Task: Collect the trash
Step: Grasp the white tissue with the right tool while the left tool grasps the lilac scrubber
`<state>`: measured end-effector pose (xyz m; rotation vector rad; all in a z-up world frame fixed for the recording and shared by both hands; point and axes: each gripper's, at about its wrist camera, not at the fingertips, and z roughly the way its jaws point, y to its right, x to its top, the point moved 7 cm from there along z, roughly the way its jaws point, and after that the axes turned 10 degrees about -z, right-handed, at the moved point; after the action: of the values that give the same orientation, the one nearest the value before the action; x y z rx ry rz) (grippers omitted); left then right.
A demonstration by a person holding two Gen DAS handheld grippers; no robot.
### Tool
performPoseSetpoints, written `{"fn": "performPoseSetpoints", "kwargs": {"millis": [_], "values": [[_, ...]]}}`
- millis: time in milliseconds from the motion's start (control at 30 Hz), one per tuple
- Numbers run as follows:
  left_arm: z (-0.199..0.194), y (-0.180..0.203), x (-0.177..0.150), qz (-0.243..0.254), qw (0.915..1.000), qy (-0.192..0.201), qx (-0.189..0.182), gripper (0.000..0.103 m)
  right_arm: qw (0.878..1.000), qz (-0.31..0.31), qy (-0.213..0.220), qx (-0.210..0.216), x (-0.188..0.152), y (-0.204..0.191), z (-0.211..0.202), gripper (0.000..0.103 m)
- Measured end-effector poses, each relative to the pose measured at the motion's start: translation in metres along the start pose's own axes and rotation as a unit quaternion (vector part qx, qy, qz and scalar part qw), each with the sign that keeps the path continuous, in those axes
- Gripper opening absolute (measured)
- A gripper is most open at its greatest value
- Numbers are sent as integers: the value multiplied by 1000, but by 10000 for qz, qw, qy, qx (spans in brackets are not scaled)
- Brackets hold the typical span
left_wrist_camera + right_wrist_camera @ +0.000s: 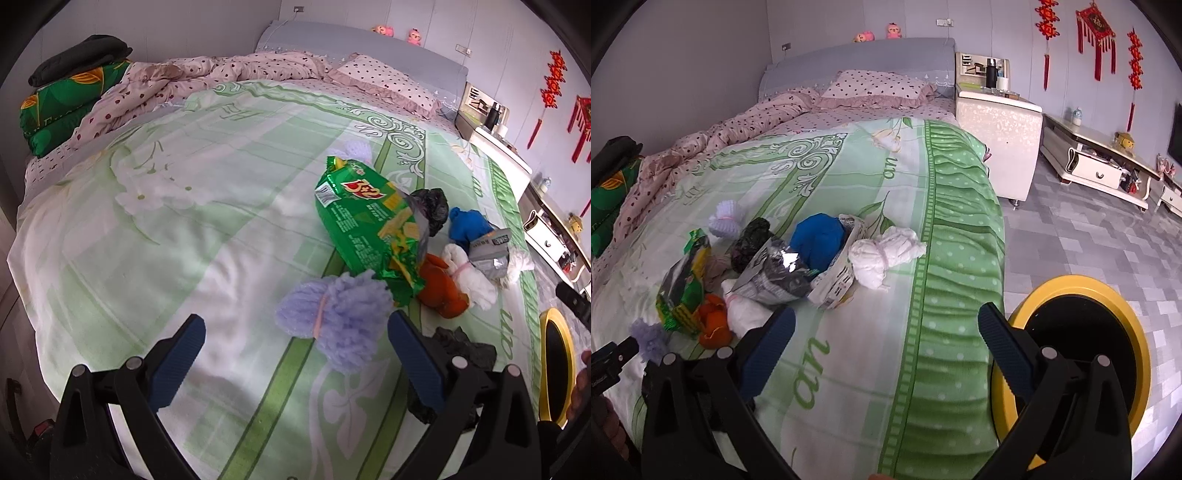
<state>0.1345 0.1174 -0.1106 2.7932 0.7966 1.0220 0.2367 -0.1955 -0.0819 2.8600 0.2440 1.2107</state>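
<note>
A heap of trash lies on the green bedspread [184, 258]: a green snack bag [365, 229], a lilac yarn bundle [332, 325], an orange bundle [441, 288], a white bundle [469, 280], a blue bundle [469, 225], a grey wrapper [487, 254] and black plastic [432, 210]. My left gripper [295, 347] is open just above the bed, with the lilac bundle between its fingertips. My right gripper [886, 343] is open and empty over the bed's right edge. A yellow-rimmed bin [1086, 347] with a black liner stands on the floor beside the bed, behind the right finger.
A crumpled black bag [461, 347] lies by my left gripper's right finger. A dotted quilt [177, 81] and pillow [879, 88] lie at the bed's head. A white nightstand [997, 140] and low cabinet [1097, 162] stand on the grey floor [1089, 251].
</note>
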Motion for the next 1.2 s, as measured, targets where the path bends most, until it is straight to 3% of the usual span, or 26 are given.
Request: {"fn": "performPoseSetpoints", "kwargs": {"millis": [133, 300, 567, 633, 833, 1000, 1133, 1200], "values": [[8, -1, 4, -46, 9999, -90, 20, 96, 9991, 371, -164, 104, 18, 13, 30, 95], [12, -3, 7, -85, 9999, -57, 15, 96, 9920, 1084, -364, 543, 38, 32, 56, 95], [22, 5, 9, 97, 9999, 29, -59, 96, 9737, 1809, -951, 1004, 35, 42, 95, 94], [26, 7, 9, 101, 9999, -17, -101, 96, 9715, 1897, -1025, 983, 32, 42, 101, 86], [37, 6, 11, -1, 9996, -127, -233, 94, 9655, 2041, -1220, 1058, 29, 33, 117, 72], [45, 9, 6, 10, 9989, -295, -363, 83, 9618, 2146, -1319, 1073, 27, 29, 127, 58], [51, 14, 3, 16, 9982, -387, -453, 77, 9600, 2212, -1324, 1096, 28, 27, 133, 56], [55, 16, 2, 35, 9980, -418, -465, 70, 9596, 2215, -1319, 1131, 31, 25, 135, 51]]}}
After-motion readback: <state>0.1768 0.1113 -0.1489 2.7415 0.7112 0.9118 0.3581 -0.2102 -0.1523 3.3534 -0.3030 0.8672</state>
